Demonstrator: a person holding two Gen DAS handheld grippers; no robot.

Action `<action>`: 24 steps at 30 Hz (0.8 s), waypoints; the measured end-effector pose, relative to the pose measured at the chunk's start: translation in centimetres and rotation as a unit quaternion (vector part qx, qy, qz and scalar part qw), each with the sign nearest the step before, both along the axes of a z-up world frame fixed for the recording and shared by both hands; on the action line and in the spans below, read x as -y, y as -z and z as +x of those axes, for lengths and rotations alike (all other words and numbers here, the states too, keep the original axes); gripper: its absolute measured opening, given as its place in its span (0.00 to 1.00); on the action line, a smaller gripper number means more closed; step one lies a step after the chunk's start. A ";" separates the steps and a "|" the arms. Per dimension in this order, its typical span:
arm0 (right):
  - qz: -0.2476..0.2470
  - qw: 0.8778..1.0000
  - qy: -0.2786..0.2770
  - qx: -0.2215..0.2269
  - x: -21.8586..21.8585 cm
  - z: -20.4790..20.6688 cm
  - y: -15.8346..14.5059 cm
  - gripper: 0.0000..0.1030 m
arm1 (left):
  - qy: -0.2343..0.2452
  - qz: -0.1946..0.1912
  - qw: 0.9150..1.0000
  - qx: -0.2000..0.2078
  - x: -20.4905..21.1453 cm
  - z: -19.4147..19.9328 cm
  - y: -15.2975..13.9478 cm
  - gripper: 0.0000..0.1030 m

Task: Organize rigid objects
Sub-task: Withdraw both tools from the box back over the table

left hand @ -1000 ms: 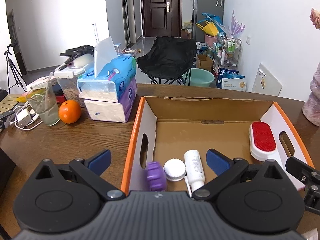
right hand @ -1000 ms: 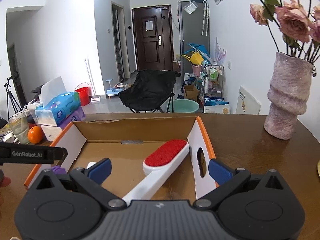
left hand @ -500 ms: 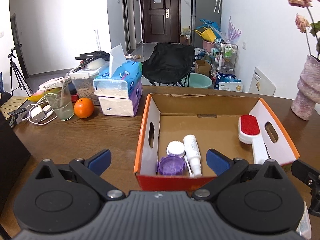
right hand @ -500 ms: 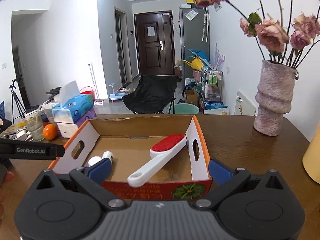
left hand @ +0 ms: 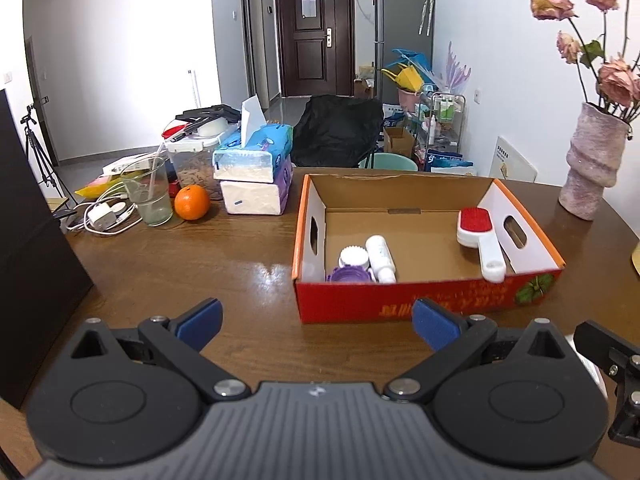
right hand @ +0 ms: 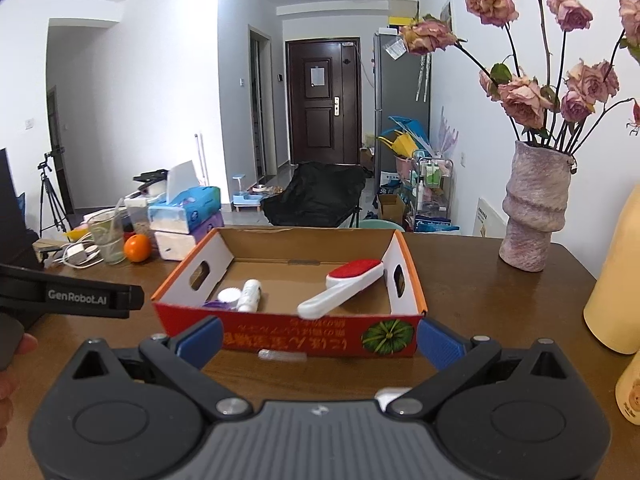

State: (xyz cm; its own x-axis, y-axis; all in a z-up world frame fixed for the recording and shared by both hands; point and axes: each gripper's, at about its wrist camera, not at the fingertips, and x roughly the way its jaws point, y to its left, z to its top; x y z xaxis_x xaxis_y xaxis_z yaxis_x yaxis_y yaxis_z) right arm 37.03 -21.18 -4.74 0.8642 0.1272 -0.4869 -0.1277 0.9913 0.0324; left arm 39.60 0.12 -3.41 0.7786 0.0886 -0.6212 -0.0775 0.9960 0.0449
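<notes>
Hiding purple lid (left hand: 347,275) partly — box (left hand: 400,300) front wall | small clear item (right hand: 282,356) before box indistinct | both jaws wide, empty

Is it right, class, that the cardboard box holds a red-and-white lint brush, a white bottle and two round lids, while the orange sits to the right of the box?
Not quite: the orange sits to the left of the cardboard box, beside the glass, as the left wrist view shows. The lint brush, white bottle and two round lids do lie in the box.

You get bright, even daylight, source probably off frame. Glare patch on table (left hand: 264,272) near box's left corner. Strong fisheye bending, dark vignette at corners. Focus sharp; soft shadows under grippers.
</notes>
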 end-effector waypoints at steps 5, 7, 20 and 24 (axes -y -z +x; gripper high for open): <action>-0.003 1.000 -0.007 0.006 -0.7 -2.8 0.0 1.00 | 0.002 -0.007 1.000 0.006 -0.5 -2.8 -0.2 1.00; -0.004 1.000 -0.012 0.008 -1.0 -3.9 -0.1 1.00 | 0.002 -0.007 1.000 0.009 -0.7 -4.0 -0.2 1.00; -0.007 0.999 -0.032 0.021 -2.3 -10.9 0.9 1.00 | -0.003 -0.011 1.000 0.022 -1.8 -11.0 1.1 1.00; -0.009 0.999 -0.039 0.021 -2.5 -12.8 1.5 1.00 | -0.008 -0.012 1.000 0.022 -2.3 -12.9 2.0 1.00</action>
